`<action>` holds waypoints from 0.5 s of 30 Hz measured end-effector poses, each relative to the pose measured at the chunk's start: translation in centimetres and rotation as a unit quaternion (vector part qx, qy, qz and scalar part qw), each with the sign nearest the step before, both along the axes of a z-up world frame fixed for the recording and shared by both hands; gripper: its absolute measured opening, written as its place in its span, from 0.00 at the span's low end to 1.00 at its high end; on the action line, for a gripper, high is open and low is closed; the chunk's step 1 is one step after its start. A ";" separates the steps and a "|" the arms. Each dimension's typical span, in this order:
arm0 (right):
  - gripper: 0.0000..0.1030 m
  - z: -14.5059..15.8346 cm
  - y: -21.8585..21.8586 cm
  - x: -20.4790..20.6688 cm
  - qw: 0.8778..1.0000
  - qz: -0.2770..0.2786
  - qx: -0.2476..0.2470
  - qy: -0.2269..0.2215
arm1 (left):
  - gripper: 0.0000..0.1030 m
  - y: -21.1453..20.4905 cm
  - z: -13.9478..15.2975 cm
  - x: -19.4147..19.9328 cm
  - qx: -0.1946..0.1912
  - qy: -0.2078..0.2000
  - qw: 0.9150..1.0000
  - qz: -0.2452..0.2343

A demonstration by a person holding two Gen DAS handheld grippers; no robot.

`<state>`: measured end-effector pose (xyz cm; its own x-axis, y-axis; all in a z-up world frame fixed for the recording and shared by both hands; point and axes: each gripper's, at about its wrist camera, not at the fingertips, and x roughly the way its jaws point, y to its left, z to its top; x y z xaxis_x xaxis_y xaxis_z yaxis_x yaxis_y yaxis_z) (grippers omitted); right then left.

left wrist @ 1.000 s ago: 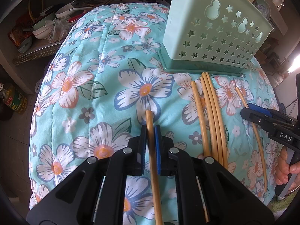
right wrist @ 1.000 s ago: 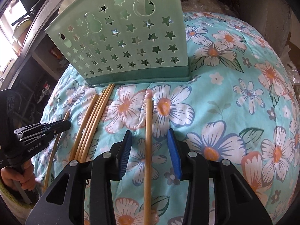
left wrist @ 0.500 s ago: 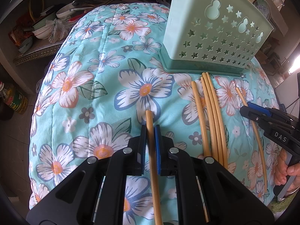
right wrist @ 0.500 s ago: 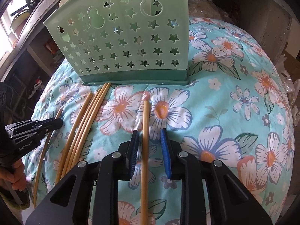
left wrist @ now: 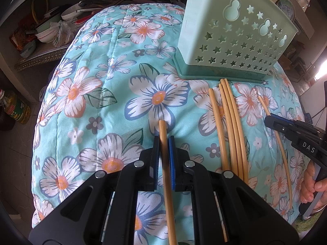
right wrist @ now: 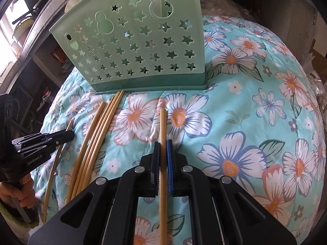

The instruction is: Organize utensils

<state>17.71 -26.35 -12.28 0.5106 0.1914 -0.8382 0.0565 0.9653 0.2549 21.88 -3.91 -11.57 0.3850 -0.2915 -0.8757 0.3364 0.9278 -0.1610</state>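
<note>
My left gripper is shut on a bamboo chopstick that lies on the floral quilt. My right gripper has a second chopstick between its jaws; they are closing and the pads press on it. Between the two lie several loose chopsticks, side by side, their tips at the base of the pale green star-cut utensil holder. Each view shows the other gripper at its edge: the right gripper and the left gripper.
The utensil holder stands upright at the far side of the quilt. A shelf with bowls and a plastic bag and an oil bottle sit off the quilt's left edge. A person's hand holds the right gripper's handle.
The right gripper's jaws have closed from wide apart onto the chopstick between them. The left gripper has stayed shut on its chopstick and neither hand has moved.
</note>
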 end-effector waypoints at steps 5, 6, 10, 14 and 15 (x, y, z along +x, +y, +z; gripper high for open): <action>0.07 0.2 -0.7 -0.5 1.000 -0.002 0.023 -0.002 | 0.08 0.0 0.0 0.0 0.000 0.000 1.000 0.000; 0.07 0.3 -0.8 -0.6 1.000 -0.003 0.026 -0.003 | 0.08 0.0 0.0 0.0 0.000 0.000 1.000 0.000; 0.07 1.3 -0.9 -1.2 0.999 -0.001 0.036 -0.013 | 0.08 0.0 0.0 0.0 -0.001 0.000 1.000 0.001; 0.07 2.6 -1.0 -1.8 0.999 -0.001 0.045 -0.028 | 0.08 0.0 0.1 0.0 -0.002 0.000 1.000 0.004; 0.07 2.9 -1.0 -2.0 0.998 -0.001 0.047 -0.031 | 0.08 0.0 0.1 0.0 -0.002 0.001 1.000 0.005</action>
